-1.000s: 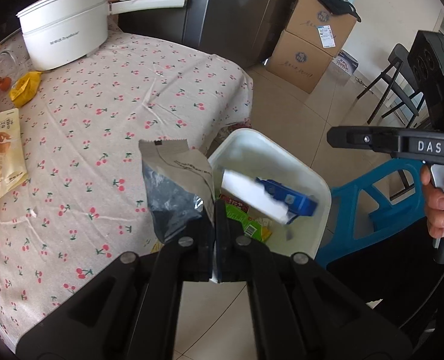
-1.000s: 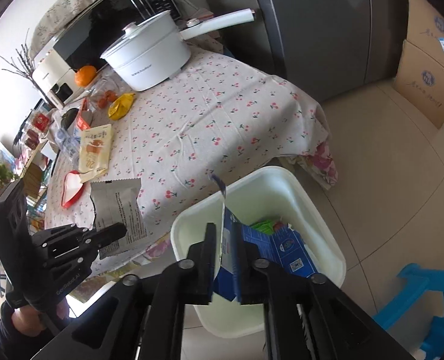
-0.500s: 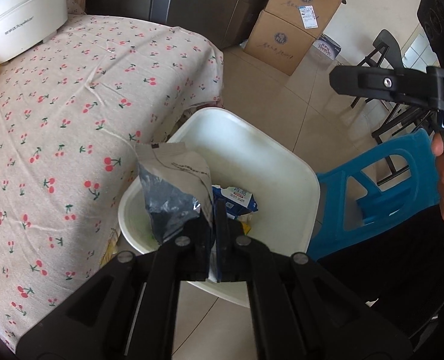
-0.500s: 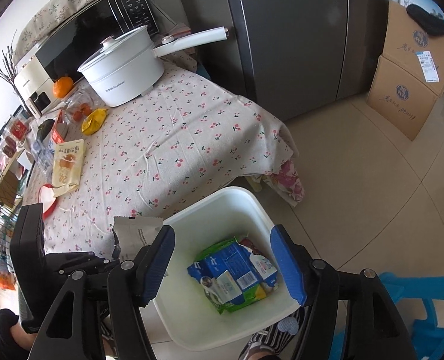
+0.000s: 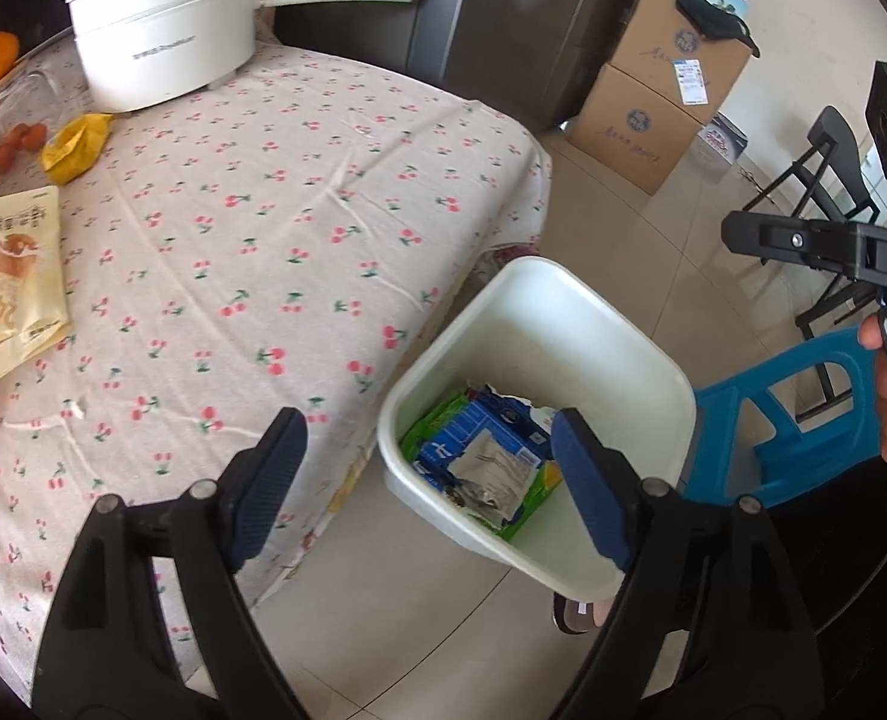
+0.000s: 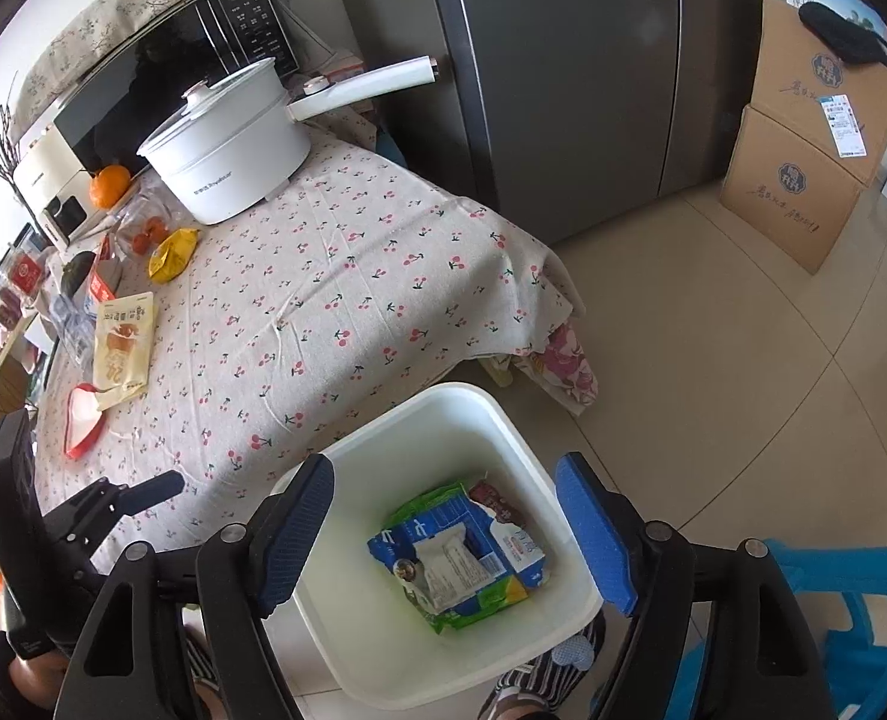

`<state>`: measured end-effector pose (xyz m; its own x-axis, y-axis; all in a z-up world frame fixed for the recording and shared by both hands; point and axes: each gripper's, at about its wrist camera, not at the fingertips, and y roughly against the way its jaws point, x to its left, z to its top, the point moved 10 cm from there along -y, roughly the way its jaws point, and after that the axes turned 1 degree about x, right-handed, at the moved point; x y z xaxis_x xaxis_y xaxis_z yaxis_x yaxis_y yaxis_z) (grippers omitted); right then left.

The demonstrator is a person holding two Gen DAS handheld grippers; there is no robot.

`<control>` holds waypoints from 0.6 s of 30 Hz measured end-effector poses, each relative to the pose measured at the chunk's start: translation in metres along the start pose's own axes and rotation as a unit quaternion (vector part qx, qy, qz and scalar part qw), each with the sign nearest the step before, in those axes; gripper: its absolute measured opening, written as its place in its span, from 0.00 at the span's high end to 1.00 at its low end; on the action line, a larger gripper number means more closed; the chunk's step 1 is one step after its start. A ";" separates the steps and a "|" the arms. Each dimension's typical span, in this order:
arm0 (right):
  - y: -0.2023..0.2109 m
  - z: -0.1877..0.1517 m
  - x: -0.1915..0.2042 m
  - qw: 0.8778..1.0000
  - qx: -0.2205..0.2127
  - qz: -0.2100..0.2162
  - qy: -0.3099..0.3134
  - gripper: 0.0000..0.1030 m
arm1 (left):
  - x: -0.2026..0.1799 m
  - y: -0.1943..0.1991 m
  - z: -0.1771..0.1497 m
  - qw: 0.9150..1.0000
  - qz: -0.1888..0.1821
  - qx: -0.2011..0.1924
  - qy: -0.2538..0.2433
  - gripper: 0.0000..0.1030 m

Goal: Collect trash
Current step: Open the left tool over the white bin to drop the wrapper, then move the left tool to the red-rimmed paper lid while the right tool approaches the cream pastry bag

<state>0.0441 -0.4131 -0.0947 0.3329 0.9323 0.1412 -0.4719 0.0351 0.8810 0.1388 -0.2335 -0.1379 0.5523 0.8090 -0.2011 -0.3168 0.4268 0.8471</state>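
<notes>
1. The left gripper (image 5: 425,474) has just been opening; its blue-padded jaws stand wide apart, with nothing between them. It hangs over the near edge of the table (image 5: 299,228) and the white bin (image 5: 539,312) on the floor to the right of it.
2. The right gripper (image 6: 446,531) has also just been opening; its jaws are spread wide and empty, straddling the bin from above.
3. Inside the bin lie a silver foil wrapper (image 5: 494,471) on top, a torn blue carton (image 6: 473,531) beneath it, and a green packet (image 6: 479,603) under that. All lie loose, touching no gripper.
4. A yellow snack packet (image 5: 14,276) lies flat on the cherry-print cloth at the far left; its printing is too small to read. A crumpled yellow wrapper (image 5: 77,144) sits near the white saucepan (image 5: 167,42).
5. In the left view the right gripper's body is cut off at the frame's right edge, showing the letters "DAS".
6. The carton's and wrapper's text is blurred.
</notes>
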 end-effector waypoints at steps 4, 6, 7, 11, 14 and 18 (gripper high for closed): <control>-0.007 0.003 0.019 1.000 0.003 0.007 0.009 0.23 | 0.035 0.018 -0.003 0.999 0.030 -0.010 0.026 0.17; -0.011 0.005 0.032 1.000 0.006 0.010 0.015 0.23 | 0.054 0.028 -0.005 0.998 0.045 -0.015 0.040 0.16; -0.014 0.006 0.038 1.000 0.008 0.012 0.019 0.22 | 0.064 0.032 -0.007 0.997 0.053 -0.016 0.047 0.15; -0.022 0.009 0.070 0.999 0.015 0.021 0.039 0.22 | 0.105 0.050 -0.017 0.993 0.087 -0.018 0.081 0.10; -0.029 0.012 0.095 0.998 0.019 0.028 0.057 0.21 | 0.143 0.064 -0.027 0.986 0.118 -0.017 0.118 0.01; -0.038 0.014 0.126 0.996 0.024 0.037 0.077 0.20 | 0.196 0.080 -0.045 0.973 0.167 -0.009 0.160 0.01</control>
<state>0.1155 -0.3019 -0.1036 0.1673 0.9762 0.1380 -0.4499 -0.0489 0.8917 0.1869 -0.0227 -0.1312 0.1482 0.9870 -0.0615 -0.4526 0.1230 0.8832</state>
